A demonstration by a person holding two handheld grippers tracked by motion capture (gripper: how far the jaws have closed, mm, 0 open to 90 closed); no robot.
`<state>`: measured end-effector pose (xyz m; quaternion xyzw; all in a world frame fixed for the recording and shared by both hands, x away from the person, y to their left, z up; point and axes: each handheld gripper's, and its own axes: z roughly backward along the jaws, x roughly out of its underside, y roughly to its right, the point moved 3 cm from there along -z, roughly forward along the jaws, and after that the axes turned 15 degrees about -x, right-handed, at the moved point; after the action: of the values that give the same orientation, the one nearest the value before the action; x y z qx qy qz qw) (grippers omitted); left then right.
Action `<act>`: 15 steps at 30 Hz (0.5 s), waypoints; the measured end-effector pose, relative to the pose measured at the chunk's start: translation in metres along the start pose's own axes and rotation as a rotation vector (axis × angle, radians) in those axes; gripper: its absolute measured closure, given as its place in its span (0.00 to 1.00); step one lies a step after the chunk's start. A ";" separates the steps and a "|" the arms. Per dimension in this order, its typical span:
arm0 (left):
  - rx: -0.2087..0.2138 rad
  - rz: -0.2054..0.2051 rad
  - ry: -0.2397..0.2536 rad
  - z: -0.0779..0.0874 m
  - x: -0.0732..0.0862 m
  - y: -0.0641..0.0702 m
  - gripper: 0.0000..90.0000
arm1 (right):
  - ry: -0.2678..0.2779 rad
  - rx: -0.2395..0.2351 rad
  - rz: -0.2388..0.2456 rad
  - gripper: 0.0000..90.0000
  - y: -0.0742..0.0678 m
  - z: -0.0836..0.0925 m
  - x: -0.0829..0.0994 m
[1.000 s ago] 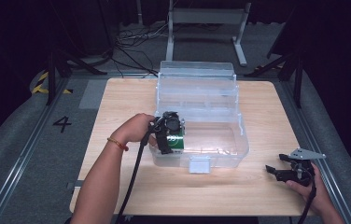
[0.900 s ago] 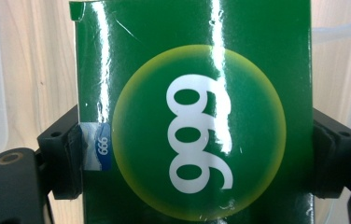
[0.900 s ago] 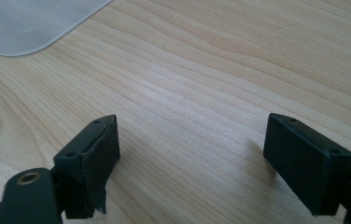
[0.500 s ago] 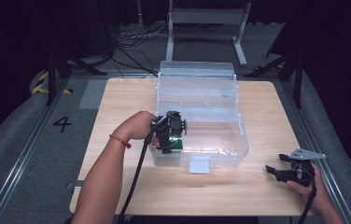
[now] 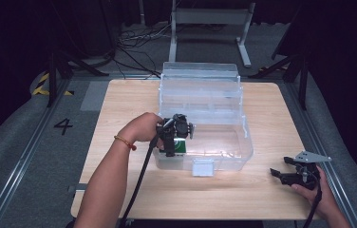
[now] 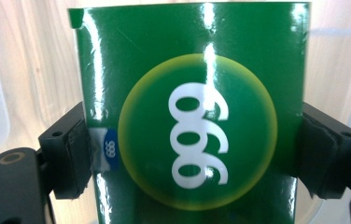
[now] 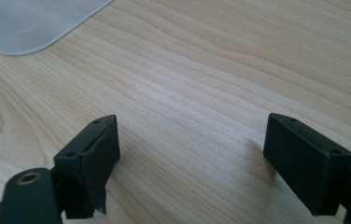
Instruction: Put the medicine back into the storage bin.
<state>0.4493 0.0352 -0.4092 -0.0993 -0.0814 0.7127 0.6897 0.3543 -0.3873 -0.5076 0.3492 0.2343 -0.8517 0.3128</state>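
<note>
a: green glossy cardboard box [image 6: 190, 116] with a white "999" in a yellow-ringed circle — where is it now?

b: it sits between the pads of my left gripper [image 5: 176, 137], clamped from both narrow sides. its printed face looks straight back at me in the left gripper view and its long axis runs away from my palm, down toward the floor of the clear plastic hinged storage case [image 5: 224, 142]. i hold it at the case's near left corner, just inside the wall.

a: and the other hand?

b: my right gripper [image 7: 190, 158] rests low over the pale wooden table [image 5: 262, 109], off to the right and well apart from the case, its pads spread wide with bare wood between them. so the left one is the nearer by far.

a: what's in the case?

b: the lid [image 5: 200, 78] stands open at the back. apart from the box i see nothing else in it, though glare on the plastic hides some of the floor.
</note>
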 end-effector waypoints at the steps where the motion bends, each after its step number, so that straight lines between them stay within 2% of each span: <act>1: 0.004 0.004 0.012 0.000 0.001 0.000 0.17 | 0.000 -0.002 0.001 0.21 0.000 0.000 0.000; 5: 0.001 0.001 -0.004 0.002 0.001 0.000 0.17 | 0.000 -0.002 0.001 0.21 0.000 0.000 0.000; 8: 0.004 -0.008 0.004 0.004 0.002 -0.001 0.17 | 0.000 -0.002 0.001 0.21 0.000 0.000 0.000; 10: 0.012 0.005 0.026 0.004 0.004 -0.001 0.17 | 0.000 -0.003 0.001 0.21 0.000 0.000 0.000; 14: 0.015 0.015 0.037 0.005 0.005 -0.001 0.17 | 0.000 -0.002 0.002 0.21 0.000 0.000 0.000; 15: 0.016 0.019 0.068 0.007 0.006 -0.003 0.17 | 0.000 -0.003 0.001 0.21 0.000 0.000 0.000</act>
<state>0.4500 0.0413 -0.4017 -0.1188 -0.0512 0.7161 0.6859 0.3539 -0.3872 -0.5076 0.3488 0.2351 -0.8512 0.3138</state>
